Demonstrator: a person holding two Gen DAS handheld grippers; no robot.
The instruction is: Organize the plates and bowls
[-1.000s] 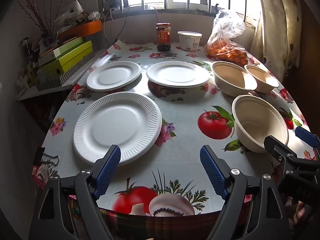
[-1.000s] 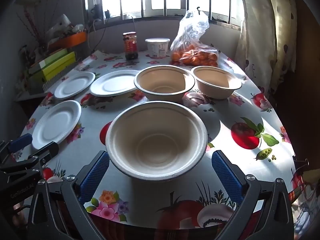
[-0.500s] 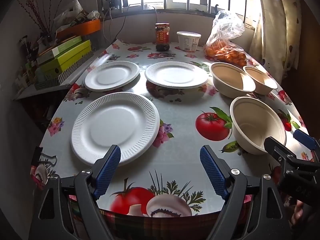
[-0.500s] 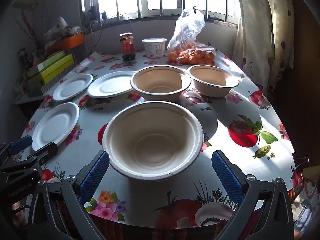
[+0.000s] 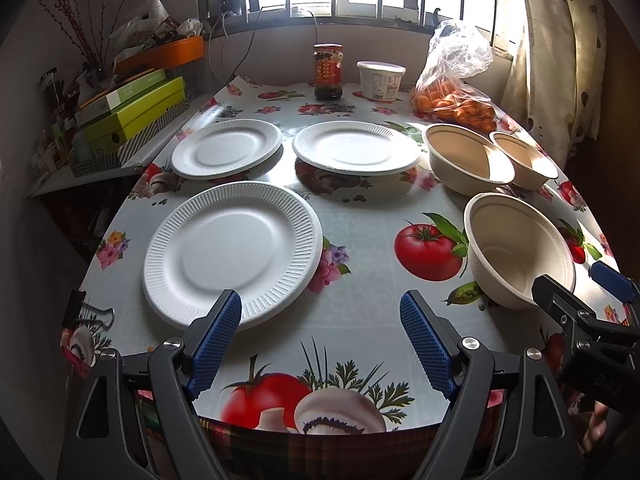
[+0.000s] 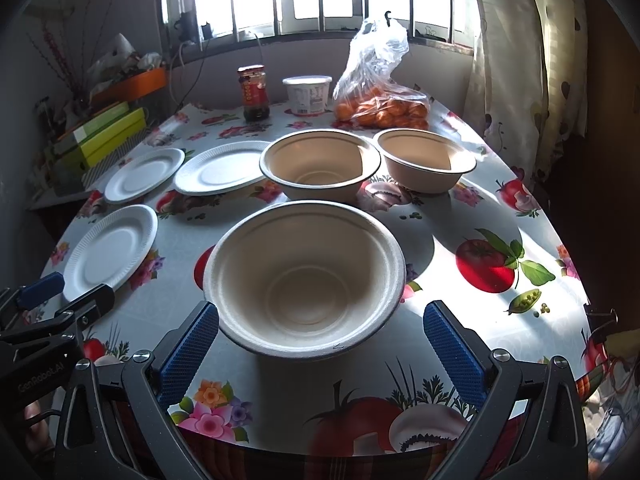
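Note:
Three white foam plates lie on the table: a near plate (image 5: 234, 254) and two far plates (image 5: 227, 147) (image 5: 356, 147). Three beige bowls stand to the right: a near bowl (image 6: 304, 276), a middle bowl (image 6: 320, 164) and a far bowl (image 6: 426, 162). My left gripper (image 5: 320, 336) is open at the table's front edge, its left pad over the near plate's rim. My right gripper (image 6: 320, 344) is open, its blue pads on either side of the near bowl's front, apart from it. Nothing is held.
At the back stand a red-lidded jar (image 5: 328, 70), a white tub (image 5: 380, 80) and a plastic bag of oranges (image 5: 456, 92). Green boxes (image 5: 132, 108) are stacked on a side shelf at the left. A curtain (image 6: 528, 60) hangs at the right. The flowered tablecloth (image 5: 360, 240) ends just under both grippers.
Both grippers have edged slightly forward and up; the near plate and near bowl sit a little nearer and lower in their views. Both stay open; nothing was taken hold of.

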